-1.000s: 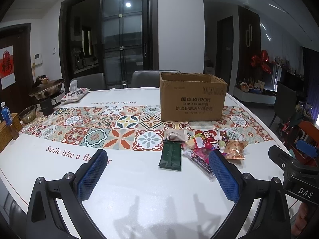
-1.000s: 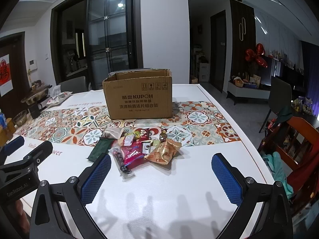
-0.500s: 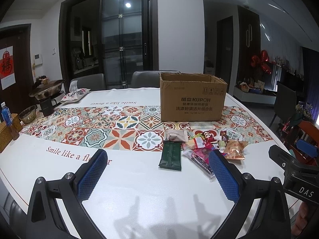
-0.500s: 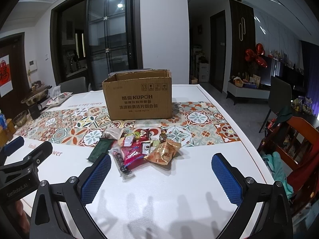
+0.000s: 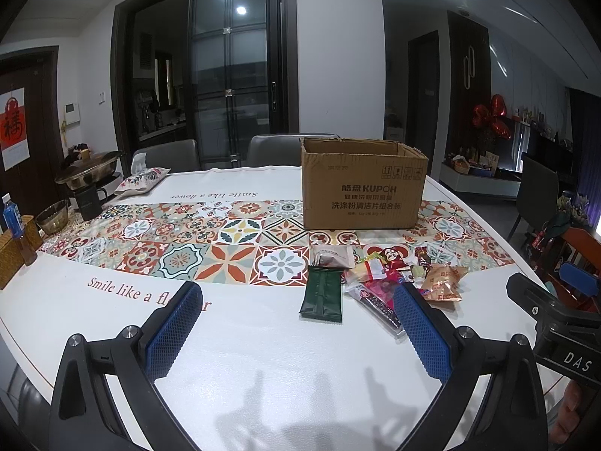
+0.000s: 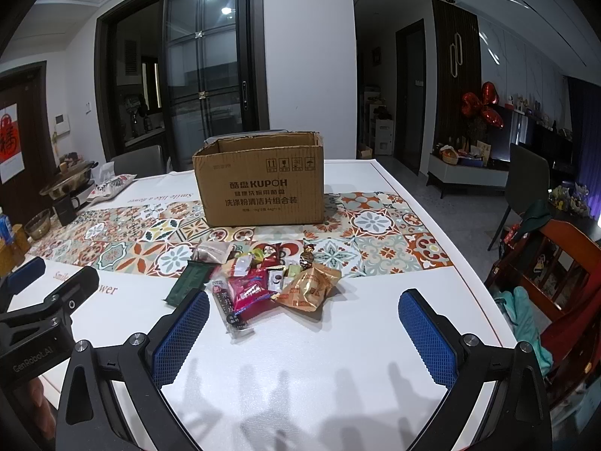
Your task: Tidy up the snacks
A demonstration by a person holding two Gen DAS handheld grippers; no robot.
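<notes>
Nearest the front edge of the tabletop [image 6: 300, 387], both of your tools hang over bare white cloth with nothing between the pads. Your left gripper [image 5: 296, 332] is spread wide and empty; your right gripper [image 6: 302, 332] is likewise released and empty.

Just past the fingertips, toward the middle of the table, the snacks [image 6: 263, 282] lie in one loose heap. A dark green packet [image 5: 322, 295] lies flat, slightly apart on the heap's left side. A long clear-wrapped bar [image 6: 229, 310] pokes out toward you. An orange crinkled bag [image 6: 310, 287] sits on the heap's right. Small wrapped sweets are mixed behind; too small to sort by kind.

Beyond the heap, on the patterned runner [image 5: 225, 240], an open cardboard box [image 6: 263, 184] stands upright, flaps down. Its inside is not visible from here. Judged the likely destination.

Far left edge: a glass bowl [image 5: 54, 216], a black mug [image 5: 88, 203], a pot [image 5: 90, 171].

Risks, judged:
- Wrappers overlap, so a wide pinch may lift two at once or drag the heap.
- Flat packets give little edge; pads may skid on the cloth.
- Both tools aim at the same heap; you could collide.
- The tall box wall may catch a low carry.
</notes>
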